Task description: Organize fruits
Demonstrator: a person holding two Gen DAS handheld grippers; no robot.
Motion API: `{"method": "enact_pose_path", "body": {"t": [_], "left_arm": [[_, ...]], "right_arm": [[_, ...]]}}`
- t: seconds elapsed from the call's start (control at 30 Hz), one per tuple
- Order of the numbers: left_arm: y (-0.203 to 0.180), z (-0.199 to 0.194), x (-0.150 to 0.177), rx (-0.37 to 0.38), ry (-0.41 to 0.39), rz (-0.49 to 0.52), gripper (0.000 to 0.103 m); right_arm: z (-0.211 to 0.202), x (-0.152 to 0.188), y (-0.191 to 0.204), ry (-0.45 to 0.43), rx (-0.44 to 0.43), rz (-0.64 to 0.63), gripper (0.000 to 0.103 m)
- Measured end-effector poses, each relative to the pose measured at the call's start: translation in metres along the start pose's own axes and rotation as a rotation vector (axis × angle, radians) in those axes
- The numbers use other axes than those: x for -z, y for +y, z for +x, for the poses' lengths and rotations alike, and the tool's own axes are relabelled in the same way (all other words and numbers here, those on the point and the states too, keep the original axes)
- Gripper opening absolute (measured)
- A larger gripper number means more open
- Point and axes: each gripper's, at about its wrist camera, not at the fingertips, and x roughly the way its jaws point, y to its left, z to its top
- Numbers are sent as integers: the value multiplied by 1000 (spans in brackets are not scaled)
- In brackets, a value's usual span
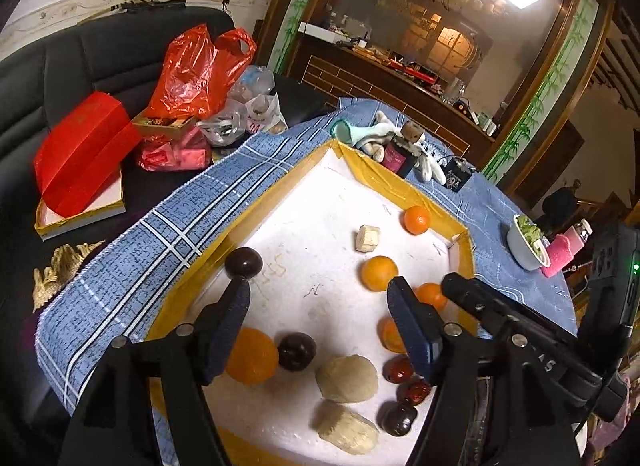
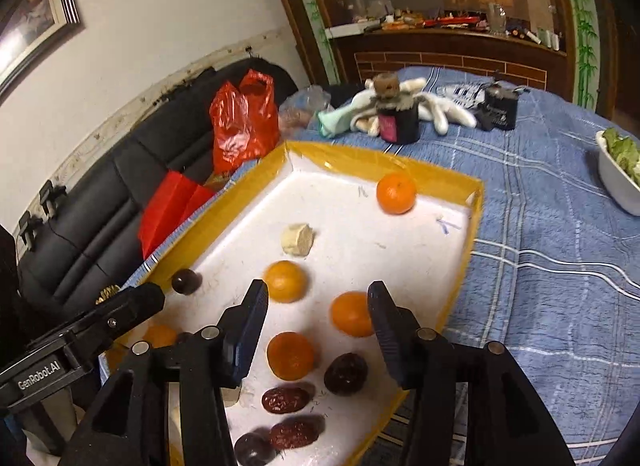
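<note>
a worktop under a blue checked cloth [image 2: 540,225] is seen, carrying a white tray [image 2: 400,250] edged in yellow tape. scattered in the tray are oranges [image 2: 397,193], pale banana pieces [image 1: 346,373], dark round fruits [image 1: 243,262] and red dates [image 2: 285,400]. the left gripper [image 1: 318,298] and right gripper [image 2: 318,306] are held above the fruit, jaws released, nothing grasped.
</note>
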Motion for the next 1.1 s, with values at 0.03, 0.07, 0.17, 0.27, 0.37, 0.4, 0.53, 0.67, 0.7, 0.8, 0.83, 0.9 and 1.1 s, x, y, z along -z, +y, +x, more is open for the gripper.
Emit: {"method": "enact_pose_path", "body": {"t": [0.03,0.07,0.17,0.27,0.37,0.4,0.53,0.67,0.7,0.8,0.83,0.9,1.1], "left_arm": [[-2,-4,0,1,-7,4,71],[-6,-10,1,1,-18,13,71],[-20,-24,5,-8,-50,41,79],[-47,-44,14,-48,-110,115,82],[-70,-58,25,-69,-152,180,91],[-80,-64,31,-75,-166,205,92],[-104,-73,46,-88,-170,261,98],[-115,-75,56,-104,-146,272,98],[-119,-76,57,-106,-140,276,98],[-126,-81,64,-116,-140,289,98],[-129,-83,66,-117,-142,294,98],[-135,-88,71,-120,-145,311,98],[-149,-94,80,-122,-147,349,98]], "right_arm": [[-5,0,-2,-9,0,8,57],[-14,1,-5,-24,-1,26,57],[-35,6,-11,-55,-1,63,57],[-62,18,-16,-99,20,84,59],[-88,35,-21,-139,55,90,64],[-95,40,-23,-147,66,91,65],[-120,60,-29,-172,119,89,67],[-139,78,-36,-190,158,102,68],[-142,80,-38,-191,159,105,68],[-152,88,-41,-198,160,112,68],[-155,91,-42,-200,160,115,68],[-160,94,-43,-205,155,117,68],[-172,103,-39,-222,153,106,71]]}}
